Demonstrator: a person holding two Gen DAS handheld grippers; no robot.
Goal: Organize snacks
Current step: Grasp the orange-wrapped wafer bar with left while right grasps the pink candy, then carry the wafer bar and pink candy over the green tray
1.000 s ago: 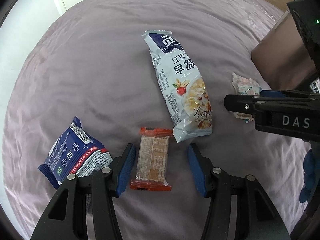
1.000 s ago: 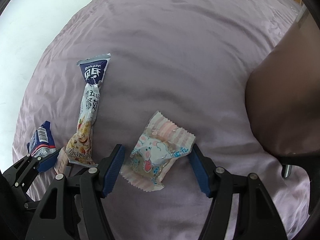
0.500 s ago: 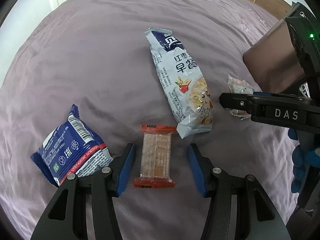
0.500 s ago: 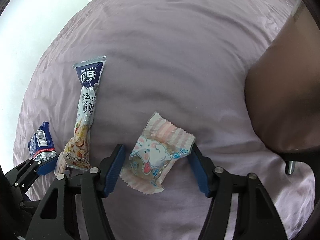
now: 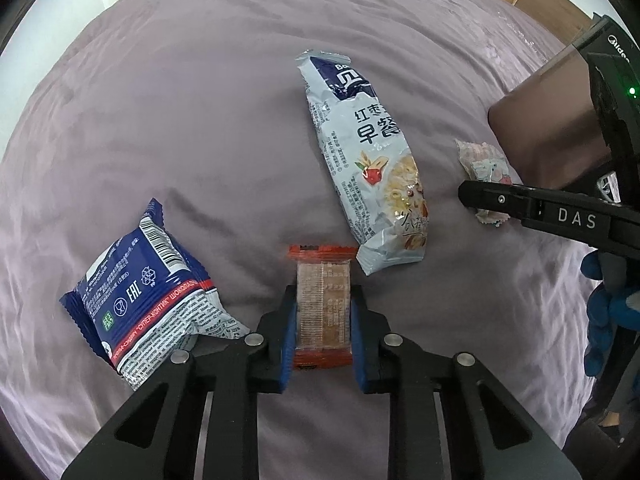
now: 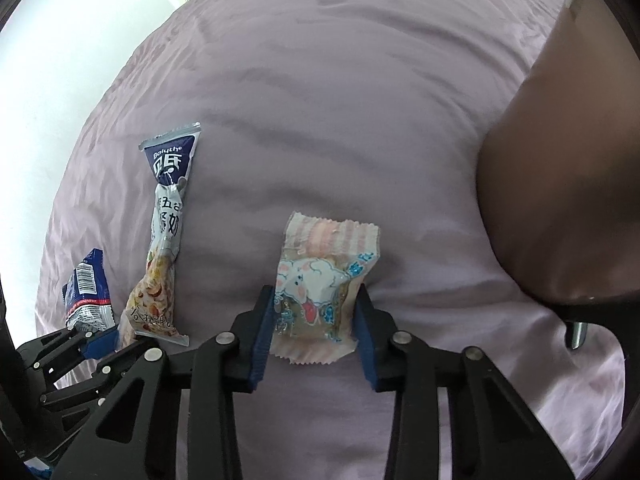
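You are working over a bed (image 5: 200, 80) covered in a mauve sheet, with four snacks spread across it. Take the long cereal bag (image 5: 368, 160) as the landmark.

Left hand-held gripper (image 5: 324, 320): its jaws have just been closing and are now clamping the long sides of the wafer bar (image 5: 323, 304), which is lying just below the cereal bag's lower end, its orange seal nearly touching the bag's corner. You are gripping across the bar's narrow width, probably because that is its stiffest span and the wrapper will crumple least there.

Right hand-held gripper (image 6: 316, 316): its jaws have likewise just been closing and are now pinching the bunny candy packet (image 6: 320, 292), which is lying to the right of the cereal bag, near a brown box (image 6: 560, 200). The pads are squeezing the lower half of the packet, whose sides are bowing in slightly. A blue glove (image 5: 608, 312) is showing behind this gripper in the left wrist view.

Both grippers are pointing steeply down at the bed, side by side, so each snack is sitting squarely between its blue pads (image 5: 289, 336). Neither snack appears to be lifted yet.

The blue biscuit pack (image 5: 148, 300) is lying well left of the cereal bag, untouched. Judging from this, you are securing two snacks at once for moving.
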